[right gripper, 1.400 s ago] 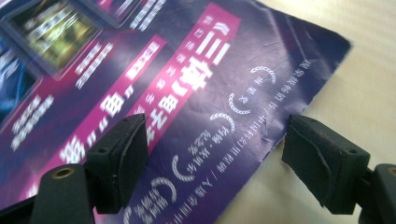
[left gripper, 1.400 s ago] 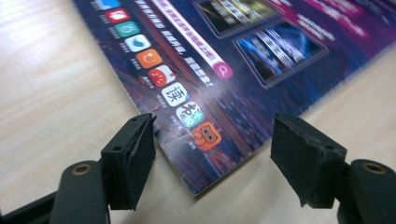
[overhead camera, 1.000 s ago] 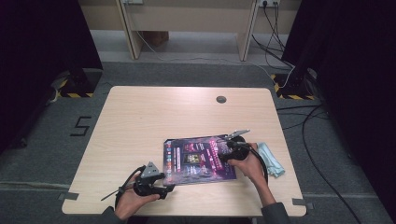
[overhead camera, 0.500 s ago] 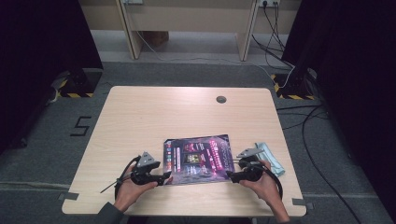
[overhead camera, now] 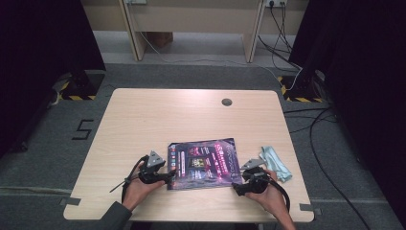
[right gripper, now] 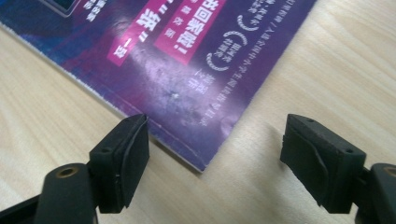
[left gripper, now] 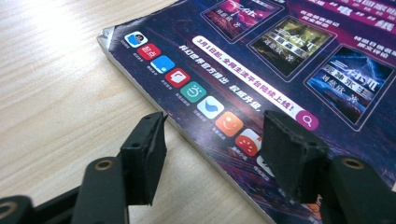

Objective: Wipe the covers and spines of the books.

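Pale wood table (overhead camera: 158, 124) bears a purple magazine (overhead camera: 203, 156) near its front edge, a teal cloth (overhead camera: 274, 162) to its right. Its cover carries Chinese print, a row of app icons, a white search bar reading "3月1日" and film posters. Left gripper (left gripper: 212, 140), jaws apart and just closing, straddles the magazine's edge without pressing. Right gripper (right gripper: 215, 154), jaws wide and just opening, frames its corner.

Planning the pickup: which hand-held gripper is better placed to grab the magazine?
Probably left: the left hand-held gripper already straddles the magazine edge; the right only faces a corner.
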A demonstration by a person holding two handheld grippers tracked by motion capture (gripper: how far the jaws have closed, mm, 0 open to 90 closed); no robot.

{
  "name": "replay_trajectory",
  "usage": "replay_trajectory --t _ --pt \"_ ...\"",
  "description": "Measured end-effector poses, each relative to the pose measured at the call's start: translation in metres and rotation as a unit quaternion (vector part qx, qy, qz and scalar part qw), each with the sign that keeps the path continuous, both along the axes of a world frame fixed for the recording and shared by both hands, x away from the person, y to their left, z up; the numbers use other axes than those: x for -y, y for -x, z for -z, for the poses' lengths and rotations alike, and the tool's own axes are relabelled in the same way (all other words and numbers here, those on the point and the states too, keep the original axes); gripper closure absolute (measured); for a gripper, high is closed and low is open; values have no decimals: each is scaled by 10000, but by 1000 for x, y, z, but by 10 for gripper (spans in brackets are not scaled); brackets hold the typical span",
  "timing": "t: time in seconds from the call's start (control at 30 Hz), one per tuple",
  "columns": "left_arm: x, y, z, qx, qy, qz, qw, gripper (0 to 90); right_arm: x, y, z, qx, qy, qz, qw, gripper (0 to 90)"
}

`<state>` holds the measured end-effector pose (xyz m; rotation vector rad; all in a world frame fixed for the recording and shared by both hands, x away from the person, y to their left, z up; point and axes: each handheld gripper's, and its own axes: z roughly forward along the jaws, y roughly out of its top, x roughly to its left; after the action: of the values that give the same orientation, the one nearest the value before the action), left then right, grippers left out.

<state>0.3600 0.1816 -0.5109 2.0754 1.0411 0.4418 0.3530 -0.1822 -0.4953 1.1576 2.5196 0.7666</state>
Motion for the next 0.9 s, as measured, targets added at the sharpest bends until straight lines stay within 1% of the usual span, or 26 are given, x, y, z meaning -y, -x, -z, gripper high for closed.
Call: replay_trajectory --t 0.03,0.07,0.1,0.13,0.17,0.2,0.23,0.27,0.37,0.4,0.43,0.47,0.5,0.53,0.57,0.6,0.63,0.67,0.73,0.77,0.8,0.83,0.87,0.9 --pt "2 5 -1 -8 -37 44 10000 421 2 -2 -1 43 0 144 9999 252" --pt "2 5 -1 -8 -37 44 10000 421 2 -2 -1 43 0 144 9999 252" --pt "3 8 -1 -57 -11 79 10000 421 4 -4 -1 81 27 164 9998 252" --pt "4 13 0 -100 41 92 9999 421 6 -8 -1 107 4 323 9994 251" --pt "4 13 0 -100 41 92 9999 421 6 -8 -1 107 4 323 9994 251" --pt "5 17 0 -97 56 106 9999 421 6 -10 -1 97 -9 409 9991 251" --pt "7 23 0 -66 11 96 9999 415 7 -13 -1 151 28 434 9989 250" --pt "8 27 -1 -9 -76 127 9999 411 7 -18 -1 159 46 490 9987 247" --pt "12 37 -2 48 -181 124 9997 406 3 -30 -1 247 104 613 9978 248" --pt "14 41 -2 26 -190 198 9996 414 0 -39 -1 294 136 662 9973 251" --pt "14 41 -2 26 -190 198 9996 412 0 -39 -1 294 136 662 9973 251" --pt "16 45 -3 -70 -126 238 9996 407 -3 -48 0 324 102 737 9967 251" --pt "16 45 -3 -70 -126 238 9996 406 -4 -52 0 327 77 788 9963 252" --pt "19 48 -3 -63 -121 276 9995 406 -4 -52 0 327 77 788 9963 252" --pt "23 52 -3 -72 -111 347 9993 405 -7 -60 0 341 72 823 9960 264" --pt "23 52 -3 -72 -111 347 9993 401 -7 -60 0 341 72 823 9960 264" --pt "26 54 -3 -94 -120 400 9991 401 -8 -63 0 356 99 787 9962 268" --pt "28 55 -3 -89 -89 432 9990 383 -9 -64 -1 333 84 829 9960 299" --pt "32 56 -3 -125 -58 481 9987 373 -9 -63 -2 337 62 818 9961 301" --pt "31 56 -4 -183 14 499 9986 373 -9 -59 -6 294 -105 757 9966 301" --pt "29 54 -4 -194 87 464 9987 380 -10 -57 -6 288 -159 754 9966 301" --pt "29 54 -4 -194 87 464 9987 382 -10 -57 -6 288 -159 754 9966 301" --pt "27 52 -6 -184 156 382 9990 382 -11 -54 -7 243 -217 756 9966 302" --pt "24 50 -7 -132 181 303 9993 379 -13 -51 -7 155 -277 737 9968 302"
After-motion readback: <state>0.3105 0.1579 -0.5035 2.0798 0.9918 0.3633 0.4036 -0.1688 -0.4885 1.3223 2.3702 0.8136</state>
